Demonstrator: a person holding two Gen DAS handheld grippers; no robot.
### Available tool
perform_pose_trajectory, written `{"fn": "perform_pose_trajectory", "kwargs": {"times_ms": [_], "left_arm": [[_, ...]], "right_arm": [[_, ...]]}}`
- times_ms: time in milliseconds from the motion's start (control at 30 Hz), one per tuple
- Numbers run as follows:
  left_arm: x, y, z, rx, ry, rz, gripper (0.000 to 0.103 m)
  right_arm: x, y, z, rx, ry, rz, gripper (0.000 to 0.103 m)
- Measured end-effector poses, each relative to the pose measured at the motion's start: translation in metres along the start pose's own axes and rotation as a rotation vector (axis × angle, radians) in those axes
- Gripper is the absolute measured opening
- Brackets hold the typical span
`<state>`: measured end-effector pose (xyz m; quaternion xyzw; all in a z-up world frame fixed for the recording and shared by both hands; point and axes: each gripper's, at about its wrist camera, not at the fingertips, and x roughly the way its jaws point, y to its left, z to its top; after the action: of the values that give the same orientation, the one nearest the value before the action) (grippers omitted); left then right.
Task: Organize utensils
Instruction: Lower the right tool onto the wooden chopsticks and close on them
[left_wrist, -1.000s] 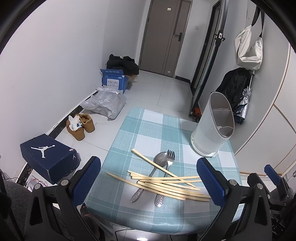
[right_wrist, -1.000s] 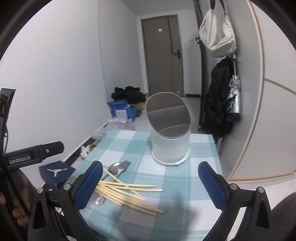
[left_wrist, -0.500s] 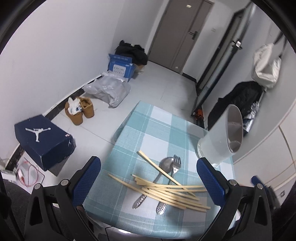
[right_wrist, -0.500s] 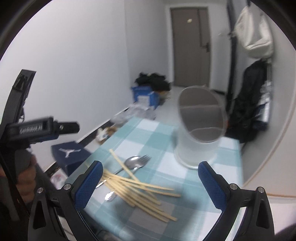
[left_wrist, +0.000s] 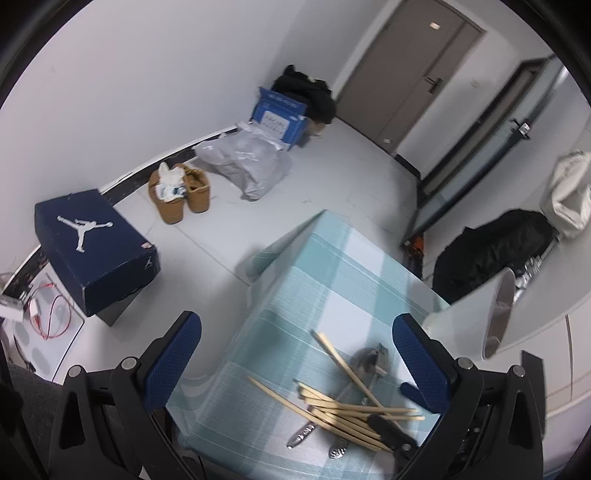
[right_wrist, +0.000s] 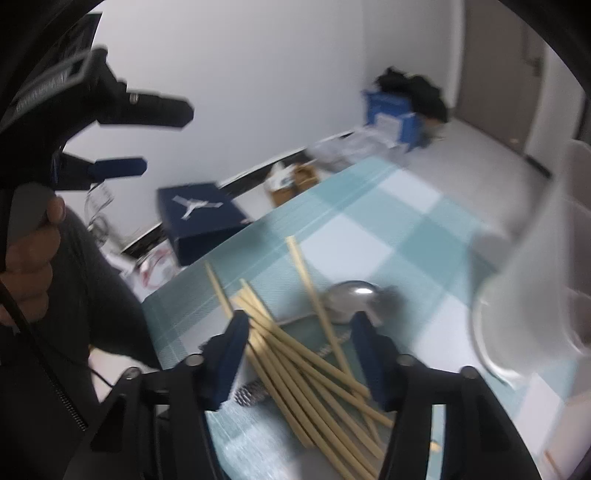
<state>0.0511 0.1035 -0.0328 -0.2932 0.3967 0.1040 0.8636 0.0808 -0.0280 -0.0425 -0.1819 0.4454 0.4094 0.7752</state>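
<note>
The right gripper was low over the table, its blue-padded jaws spread wide and straddling the heap of chopsticks without pinching any of them; the sticks lay fanned and crossed in a loose pile near the table's near edge, one longer stick running diagonally over the rest toward the middle of the cloth. The bowl of a spoon showed just beyond the pile, close to the right jaw's tip, and a textured metal handle end poked out under the sticks by the left jaw. The white utensil holder stood near the table's right edge, blurred in this view. The left gripper was held higher and farther back, off the table's left edge, tilted down toward the cloth with its jaws fully parted and nothing between them; the person's left hand was wrapped round its handle. From the left wrist view the chopsticks lay by the near right corner over the spoon and a fork, with the holder leaning in at the far right edge. On the floor beyond the table sat a navy shoebox and a pair of tan shoes
</note>
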Motion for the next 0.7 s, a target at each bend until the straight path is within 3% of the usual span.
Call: {"fn": "perform_pose_trajectory", "kwargs": {"times_ms": [133,400,567,700], "left_arm": [[0.003,0.011,0.004,-0.042,0.010,0.008,0.102],[0.004,0.026,0.009,-0.093,0.020,0.016,0.102],[0.004,0.030,0.010,-0.111,0.025,0.009,0.102],[0.004,0.030,0.010,-0.110,0.024,0.002,0.102]], "right_arm": [[0.023,0.015,0.006,-0.103,0.060,0.070,0.040],[0.052,0.037,0.011,-0.246,0.116,0.109,0.030],[0.065,0.040,0.010,-0.280,0.143,0.086,0.017],[0.061,0.034,0.014,-0.270,0.111,0.066,0.010]]}}
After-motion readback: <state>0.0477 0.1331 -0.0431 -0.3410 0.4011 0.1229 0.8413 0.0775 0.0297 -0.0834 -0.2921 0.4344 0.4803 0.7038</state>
